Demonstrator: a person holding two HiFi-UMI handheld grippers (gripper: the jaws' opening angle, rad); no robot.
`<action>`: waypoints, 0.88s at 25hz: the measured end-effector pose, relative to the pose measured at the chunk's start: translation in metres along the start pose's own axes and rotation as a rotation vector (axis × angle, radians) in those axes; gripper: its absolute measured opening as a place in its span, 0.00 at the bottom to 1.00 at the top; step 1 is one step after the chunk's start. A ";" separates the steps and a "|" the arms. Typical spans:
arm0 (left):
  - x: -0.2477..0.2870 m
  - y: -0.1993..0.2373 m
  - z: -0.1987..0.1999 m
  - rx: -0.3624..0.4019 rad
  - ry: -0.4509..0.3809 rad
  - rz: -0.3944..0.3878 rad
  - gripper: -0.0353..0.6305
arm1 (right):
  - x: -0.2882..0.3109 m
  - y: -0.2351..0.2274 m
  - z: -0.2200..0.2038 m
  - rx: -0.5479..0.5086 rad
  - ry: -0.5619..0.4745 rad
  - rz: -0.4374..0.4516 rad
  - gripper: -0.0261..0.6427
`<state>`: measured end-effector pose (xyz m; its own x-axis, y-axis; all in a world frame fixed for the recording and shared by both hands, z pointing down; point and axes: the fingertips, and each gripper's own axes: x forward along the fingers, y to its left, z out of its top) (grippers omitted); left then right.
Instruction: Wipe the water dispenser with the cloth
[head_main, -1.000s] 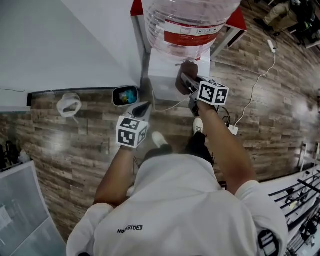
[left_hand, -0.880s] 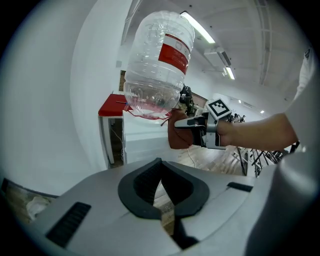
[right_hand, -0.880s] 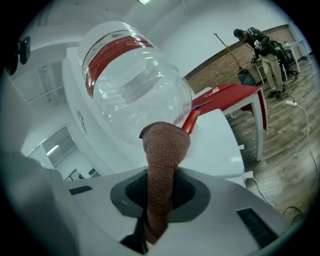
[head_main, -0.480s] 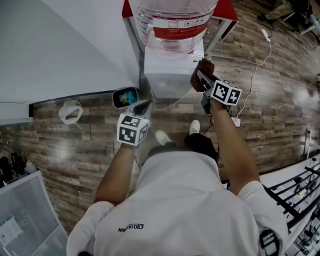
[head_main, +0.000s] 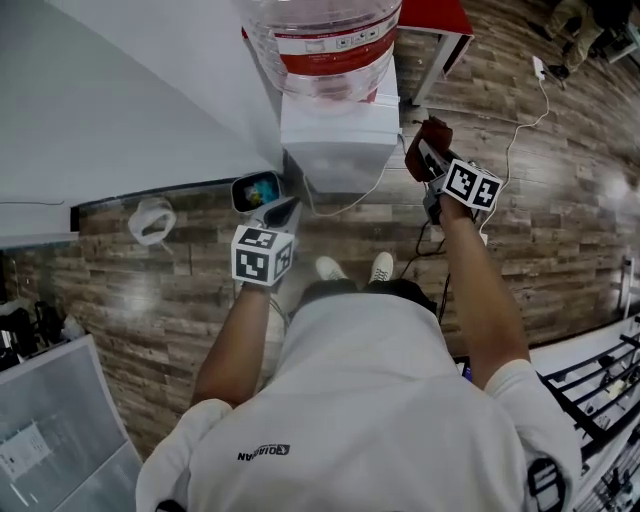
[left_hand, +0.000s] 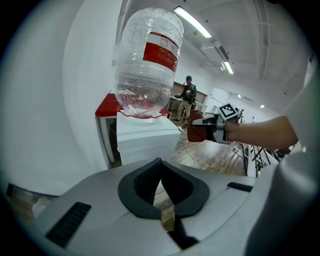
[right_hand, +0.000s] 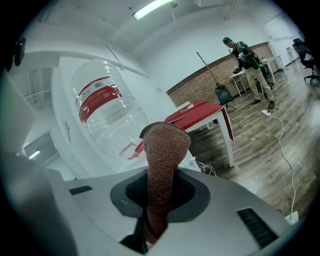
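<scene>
The white water dispenser (head_main: 338, 150) stands against the wall with a clear bottle (head_main: 322, 45) upside down on top. My right gripper (head_main: 430, 155) is shut on a brown cloth (head_main: 417, 163), held just off the dispenser's right side with a small gap showing. In the right gripper view the cloth (right_hand: 164, 150) sticks up between the jaws, and the bottle (right_hand: 105, 117) is behind it. My left gripper (head_main: 285, 211) hangs low in front of the dispenser's left corner, jaw tips together and nothing in them (left_hand: 159, 163). The left gripper view shows the dispenser (left_hand: 145, 142) ahead.
A red table (head_main: 452, 15) stands behind the dispenser. A white cable (head_main: 520, 115) and a power strip run over the wooden floor on the right. A small screen device (head_main: 255, 190) and a white roll (head_main: 150, 220) lie at the wall's foot. A person (right_hand: 250, 62) stands far off.
My right gripper has carried the cloth from the dispenser's front top off to its right side. The left gripper has stayed about where it was.
</scene>
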<state>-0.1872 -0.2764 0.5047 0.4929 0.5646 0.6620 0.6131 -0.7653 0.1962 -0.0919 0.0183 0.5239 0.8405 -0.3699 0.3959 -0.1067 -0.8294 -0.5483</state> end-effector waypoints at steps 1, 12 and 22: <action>0.000 -0.001 0.000 -0.008 0.000 0.011 0.04 | -0.003 -0.005 -0.001 0.007 0.000 0.002 0.12; 0.015 -0.023 -0.010 0.093 0.090 0.003 0.04 | 0.000 -0.027 -0.105 0.394 -0.021 0.027 0.12; 0.058 0.020 -0.078 0.163 0.300 -0.144 0.04 | 0.077 -0.079 -0.272 0.967 -0.271 -0.193 0.12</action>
<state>-0.1944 -0.2833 0.6035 0.2068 0.5287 0.8232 0.7649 -0.6120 0.2010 -0.1636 -0.0584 0.7983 0.9024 -0.0592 0.4267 0.4171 -0.1277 -0.8998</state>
